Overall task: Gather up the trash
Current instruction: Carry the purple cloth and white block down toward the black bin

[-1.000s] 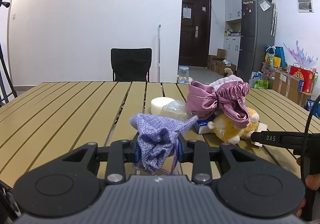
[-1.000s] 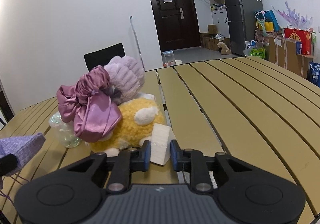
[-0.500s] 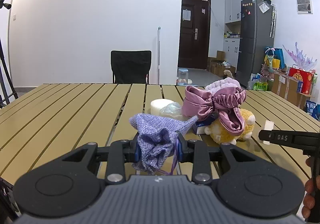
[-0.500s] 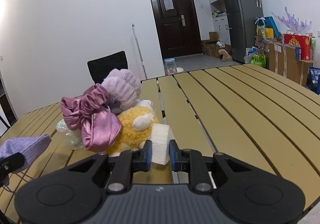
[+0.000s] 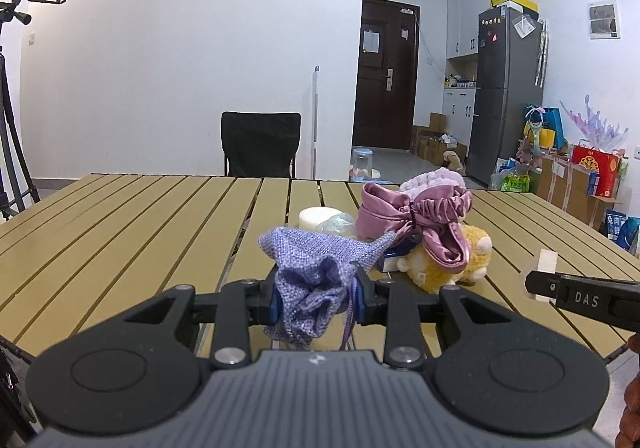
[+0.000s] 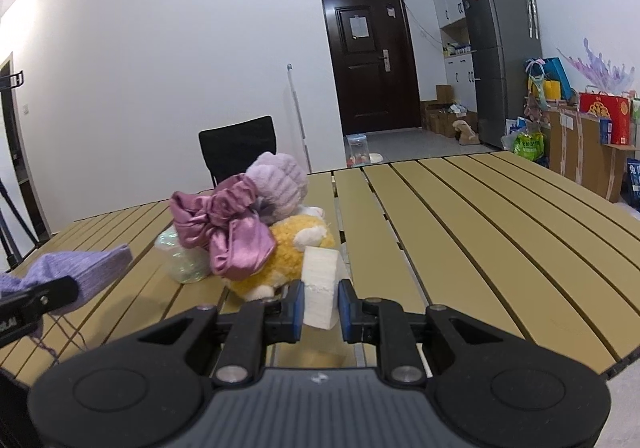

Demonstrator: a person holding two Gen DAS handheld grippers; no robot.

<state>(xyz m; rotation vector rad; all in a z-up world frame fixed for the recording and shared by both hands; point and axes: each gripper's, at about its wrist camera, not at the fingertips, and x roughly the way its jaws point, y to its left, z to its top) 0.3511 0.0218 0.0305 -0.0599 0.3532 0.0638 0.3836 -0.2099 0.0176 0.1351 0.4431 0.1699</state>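
My left gripper (image 5: 318, 298) is shut on a lilac woven drawstring pouch (image 5: 316, 272), bunched between its blue pads and held above the slatted yellow table (image 5: 132, 232). My right gripper (image 6: 319, 304) is shut on a white foam block (image 6: 320, 288), lifted off the table just in front of a yellow plush toy (image 6: 288, 252). In the left wrist view the right gripper's finger (image 5: 580, 298) reaches in from the right with the foam block (image 5: 546, 262) at its tip. The pouch (image 6: 80, 272) shows at the left edge of the right wrist view.
A pile sits mid-table: a mauve satin scrunchie (image 5: 416, 208), a lilac fluffy item (image 6: 280, 184), a crumpled clear plastic piece (image 6: 182, 260), a white cylinder (image 5: 316, 217) and a blue-white packet (image 5: 390, 262). A black chair (image 5: 260, 144) stands behind the table. Boxes and bags line the right wall.
The right gripper has pulled back and up from the plush toy with the foam block in it. The left gripper, still holding the pouch, has drawn back slightly from the pile.
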